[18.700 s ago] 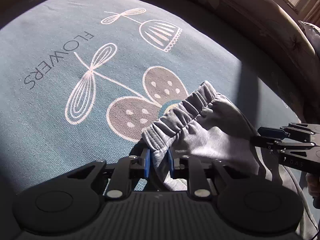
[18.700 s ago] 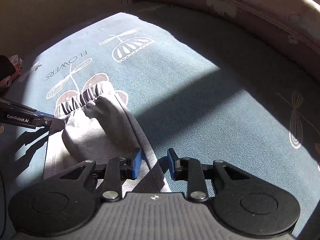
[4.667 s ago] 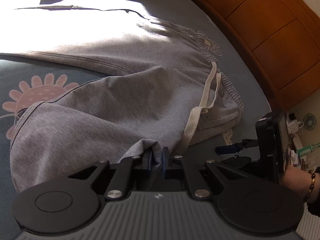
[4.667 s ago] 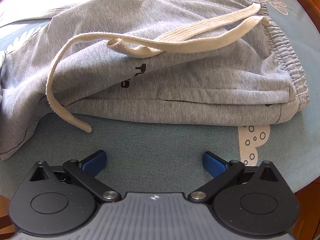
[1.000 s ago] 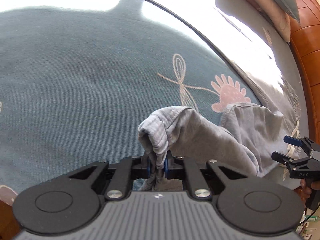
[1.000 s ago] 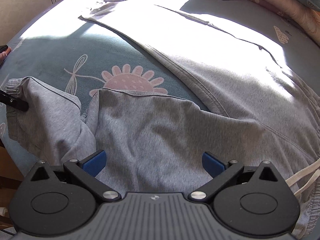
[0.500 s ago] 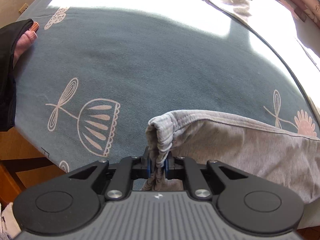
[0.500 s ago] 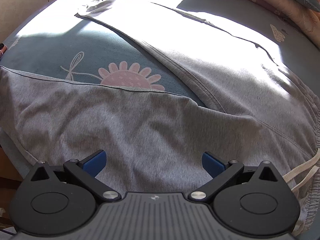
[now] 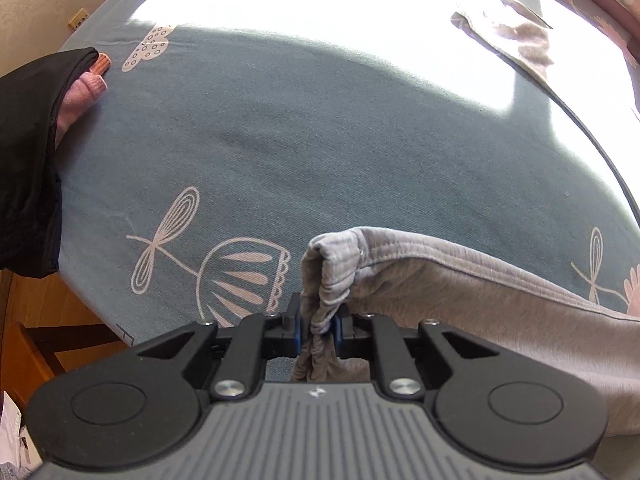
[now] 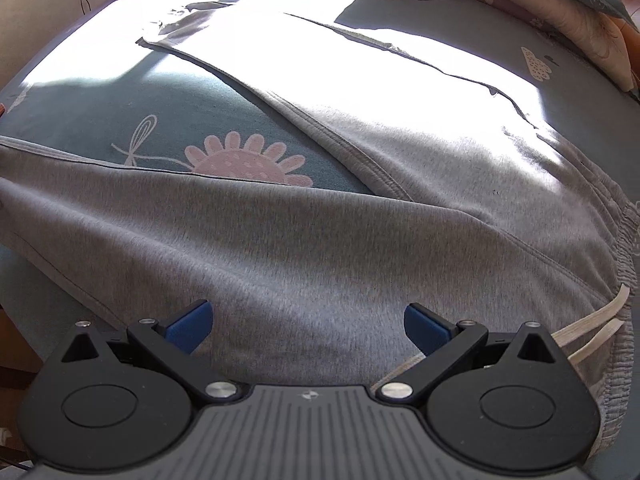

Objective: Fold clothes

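Grey sweatpants [image 10: 320,248] of soft, heathered knit jersey lie spread over a blue-green bedsheet [image 9: 320,140] of fine woven cloth printed with pale line-drawn flowers and a pink daisy [image 10: 248,164]. Strong sunlight washes out the far part of the sheet and the far trouser leg.

Left wrist view: left gripper [image 9: 317,322] with black hinged arms, round pivot discs and a ribbed grey body; the blue pads [image 9: 296,324] are narrow-set with the gathered, ribbed leg cuff [image 9: 328,272] bunched between them. The jaws are easing apart, yet the cloth still sits pinched at both pads. The cuff rises to 12 o'clock of the claw as a puckered fold; the leg runs off from it toward 3 o'clock, smooth with a stitched seam along its upper edge. At 10 o'clock, a black sleeve [image 9: 28,152] with pink knit beneath it rests at the sheet's edge.

Right wrist view: right gripper [image 10: 308,326] stands wide, its blue pads [image 10: 188,326] well apart and clasping nothing. The near trouser leg lies flat directly under and ahead of the claw, filling 9 to 3 o'clock. The elastic, crinkled waistband [image 10: 624,240] curves at 2 to 3 o'clock, and the flat cream woven drawstring [image 10: 592,324] trails just beside the right-hand pad arm at 3 o'clock. The other leg stretches toward 11 o'clock in the glare. Quilted floral bedding [image 10: 560,0] sits at 1 o'clock.
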`<state>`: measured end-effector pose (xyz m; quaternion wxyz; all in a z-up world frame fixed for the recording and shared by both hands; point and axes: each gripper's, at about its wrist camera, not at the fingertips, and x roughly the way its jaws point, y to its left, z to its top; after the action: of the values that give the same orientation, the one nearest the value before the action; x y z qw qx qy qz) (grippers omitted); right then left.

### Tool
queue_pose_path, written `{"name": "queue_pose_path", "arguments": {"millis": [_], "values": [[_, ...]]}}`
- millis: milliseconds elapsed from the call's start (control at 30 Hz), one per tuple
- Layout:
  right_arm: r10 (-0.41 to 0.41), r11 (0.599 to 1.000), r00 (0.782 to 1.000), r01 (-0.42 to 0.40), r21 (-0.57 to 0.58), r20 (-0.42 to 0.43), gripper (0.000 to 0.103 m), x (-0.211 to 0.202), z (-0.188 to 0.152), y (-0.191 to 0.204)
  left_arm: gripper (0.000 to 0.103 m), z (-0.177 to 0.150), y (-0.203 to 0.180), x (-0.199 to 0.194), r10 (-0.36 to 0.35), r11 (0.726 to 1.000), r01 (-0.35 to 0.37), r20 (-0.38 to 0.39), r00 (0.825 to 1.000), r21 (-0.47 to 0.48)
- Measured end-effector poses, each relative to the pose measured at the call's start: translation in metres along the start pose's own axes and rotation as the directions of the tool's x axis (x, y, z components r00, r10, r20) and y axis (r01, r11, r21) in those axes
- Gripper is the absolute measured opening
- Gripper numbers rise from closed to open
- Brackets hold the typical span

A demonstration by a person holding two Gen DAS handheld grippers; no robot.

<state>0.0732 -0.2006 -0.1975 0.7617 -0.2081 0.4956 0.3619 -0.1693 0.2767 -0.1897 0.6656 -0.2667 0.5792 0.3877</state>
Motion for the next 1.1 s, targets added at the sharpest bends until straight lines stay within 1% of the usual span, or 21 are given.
{"name": "queue_pose_path", "arguments": {"millis": [67, 167, 300, 400, 433, 467, 500, 533, 567, 633, 700, 767, 800, 867, 900, 933, 967, 1000, 1033, 1067, 1100], "values": [[-0.015, 0.999, 1.0, 0.014, 0.029, 0.011, 0.103, -0.007, -0.008, -0.009, 0.015, 0.005, -0.005, 0.012, 0.013, 1.0, -0.012, -0.011, 1.0, 0.014], [-0.062, 0.994, 0.998, 0.061, 0.087, 0.013, 0.103, -0.017, -0.022, -0.026, 0.015, 0.012, -0.017, 0.034, 0.04, 0.998, -0.04, -0.01, 0.999, 0.038], [-0.129, 0.977, 0.991, 0.132, 0.166, -0.032, 0.102, -0.02, -0.046, -0.056, 0.018, 0.024, -0.029, 0.05, 0.052, 0.998, -0.052, 0.006, 0.999, 0.038], [-0.167, 0.968, 0.983, 0.179, 0.176, -0.082, 0.098, -0.016, -0.066, -0.076, 0.024, 0.031, -0.037, 0.051, 0.062, 0.997, -0.063, 0.024, 0.998, 0.048], [-0.173, 0.97, 0.981, 0.186, 0.158, -0.093, 0.094, -0.013, -0.07, -0.078, 0.027, 0.031, -0.038, 0.049, 0.062, 0.997, -0.063, 0.032, 0.998, 0.051], [-0.175, 0.973, 0.979, 0.188, 0.136, -0.103, 0.089, -0.011, -0.073, -0.08, 0.033, 0.032, -0.039, 0.047, 0.067, 0.996, -0.069, 0.037, 0.997, 0.057], [-0.171, 0.979, 0.979, 0.181, 0.09, -0.11, 0.087, -0.007, -0.076, -0.08, 0.036, 0.031, -0.038, 0.044, 0.076, 0.995, -0.079, 0.045, 0.996, 0.062], [-0.163, 0.985, 0.98, 0.168, 0.031, -0.116, 0.084, -0.004, -0.079, -0.078, 0.044, 0.03, -0.037, 0.041, 0.085, 0.994, -0.089, 0.054, 0.995, 0.065], [-0.16, 0.987, 0.98, 0.158, -0.028, -0.121, 0.08, 0.0, -0.081, -0.076, 0.049, 0.03, -0.035, 0.038, 0.101, 0.992, -0.105, 0.062, 0.993, 0.067], [-0.171, 0.969, 0.977, 0.143, -0.201, -0.129, 0.074, 0.009, -0.088, -0.068, 0.049, 0.028, -0.03, 0.032, 0.127, 0.989, -0.132, 0.068, 0.99, 0.068], [-0.186, 0.917, 0.973, 0.122, -0.381, -0.135, 0.07, 0.019, -0.095, -0.06, 0.049, 0.025, -0.024, 0.025, 0.155, 0.985, -0.159, 0.072, 0.985, 0.06], [-0.204, 0.85, 0.972, 0.115, -0.514, -0.12, 0.068, 0.025, -0.103, -0.055, 0.049, 0.019, -0.022, 0.016, 0.168, 0.983, -0.174, 0.095, 0.981, 0.06], [-0.208, 0.808, 0.972, 0.109, -0.58, -0.107, 0.068, 0.028, -0.107, -0.053, 0.049, 0.012, -0.025, 0.007, 0.169, 0.98, -0.18, 0.131, 0.977, 0.08], [-0.189, 0.726, 0.979, 0.088, -0.682, -0.075, 0.068, 0.029, -0.114, -0.051, 0.048, -0.005, -0.04, -0.008, 0.155, 0.968, -0.187, 0.19, 0.97, 0.165], [-0.18, 0.683, 0.982, 0.078, -0.727, -0.064, 0.068, 0.029, -0.116, -0.049, 0.048, -0.019, -0.054, -0.016, 0.127, 0.948, -0.186, 0.228, 0.965, 0.258], [-0.174, 0.649, 0.983, 0.069, -0.758, -0.059, 0.068, 0.029, -0.117, -0.047, 0.048, -0.036, -0.071, -0.025, 0.087, 0.915, -0.18, 0.261, 0.962, 0.36], [-0.171, 0.622, 0.984, 0.062, -0.781, -0.058, 0.068, 0.028, -0.117, -0.047, 0.048, -0.054, -0.089, -0.031, 0.039, 0.868, -0.172, 0.281, 0.959, 0.465], [-0.17, 0.605, 0.984, 0.06, -0.794, -0.056, 0.067, 0.028, -0.116, -0.047, 0.048, -0.072, -0.107, -0.037, -0.011, 0.809, -0.164, 0.294, 0.956, 0.564], [-0.172, 0.595, 0.984, 0.061, -0.801, -0.053, 0.064, 0.028, -0.114, -0.048, 0.049, -0.093, -0.125, -0.042, -0.07, 0.742, -0.146, 0.292, 0.954, 0.655], [-0.174, 0.585, 0.984, 0.062, -0.809, -0.051, 0.061, 0.027, -0.113, -0.048, 0.049, -0.113, -0.143, -0.045, -0.127, 0.663, -0.129, 0.282, 0.951, 0.737], [-0.177, 0.58, 0.983, 0.066, -0.812, -0.047, 0.056, 0.027, -0.111, -0.049, 0.049, -0.134, -0.161, -0.046, -0.182, 0.577, -0.109, 0.258, 0.949, 0.809]]}}
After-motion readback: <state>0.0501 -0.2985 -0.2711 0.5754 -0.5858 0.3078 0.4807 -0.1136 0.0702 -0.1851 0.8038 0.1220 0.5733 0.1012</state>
